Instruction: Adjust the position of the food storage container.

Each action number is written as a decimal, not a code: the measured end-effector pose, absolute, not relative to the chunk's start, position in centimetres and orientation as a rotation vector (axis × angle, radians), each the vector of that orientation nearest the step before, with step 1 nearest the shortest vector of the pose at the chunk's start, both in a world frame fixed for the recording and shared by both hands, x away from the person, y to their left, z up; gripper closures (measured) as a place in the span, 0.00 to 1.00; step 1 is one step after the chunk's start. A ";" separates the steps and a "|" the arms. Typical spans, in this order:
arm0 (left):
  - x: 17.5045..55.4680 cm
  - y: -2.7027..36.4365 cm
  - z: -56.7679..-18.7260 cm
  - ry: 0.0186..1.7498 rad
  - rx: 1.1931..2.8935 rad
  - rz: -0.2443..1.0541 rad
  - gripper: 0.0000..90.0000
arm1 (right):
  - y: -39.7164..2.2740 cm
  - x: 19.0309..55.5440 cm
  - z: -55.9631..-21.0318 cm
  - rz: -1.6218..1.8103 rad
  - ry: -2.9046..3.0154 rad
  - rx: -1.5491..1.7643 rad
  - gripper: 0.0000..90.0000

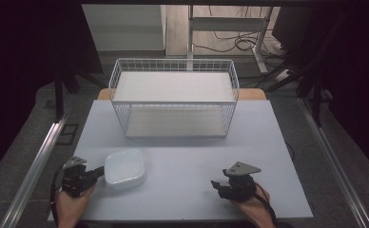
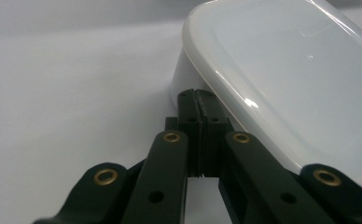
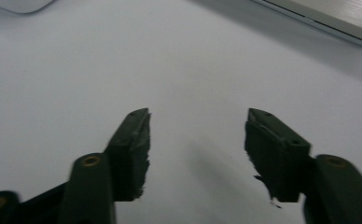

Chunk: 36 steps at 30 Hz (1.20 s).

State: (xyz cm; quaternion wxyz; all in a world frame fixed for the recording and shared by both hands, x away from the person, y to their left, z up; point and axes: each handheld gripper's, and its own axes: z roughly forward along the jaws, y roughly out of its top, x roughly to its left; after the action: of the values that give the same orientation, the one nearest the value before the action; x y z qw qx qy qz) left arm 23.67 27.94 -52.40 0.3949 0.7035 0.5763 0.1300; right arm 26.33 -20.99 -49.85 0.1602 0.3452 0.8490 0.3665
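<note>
Pale grey table (image 1: 182, 190) in a dim room, with a white dish (image 1: 124, 167) at its near left and a gripper on either side.

White and shallow, with rounded corners, the dish sits flat on the table toward the near left corner, and the left gripper (image 1: 98, 171) points at its left edge with its jaws pressed together, their tips right against the dish wall just under the rim; whether they actually touch it is hard to say. Nothing is between those jaws. Well apart to the right, the right gripper (image 1: 214, 183) rests low over bare table with its jaws spread and nothing between them. Farther back, a white wire rack (image 1: 173, 97) with two shelves stands at the table's far side.
</note>
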 end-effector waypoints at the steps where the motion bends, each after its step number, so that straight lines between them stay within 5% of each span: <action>1: 23.9 27.6 -52.4 1.453 1.790 0.321 1.00 | -20.8 26.3 -49.8 1.038 2.426 0.984 0.51; 19: 27.1 19.8 -52.1 1.257 1.892 0.186 1.00 | -19.1 27.8 -49.2 1.113 2.438 0.938 0.97; 36: 28.1 13.8 -52.0 1.106 1.969 0.122 1.00 | -16.6 29.5 -49.9 1.124 2.489 0.952 0.99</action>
State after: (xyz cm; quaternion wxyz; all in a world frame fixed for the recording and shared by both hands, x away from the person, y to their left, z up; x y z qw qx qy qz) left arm 28.14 13.79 -51.96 0.4260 0.7876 0.4426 0.0490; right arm 29.48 -16.56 -49.95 0.1245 0.3266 0.8538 0.3857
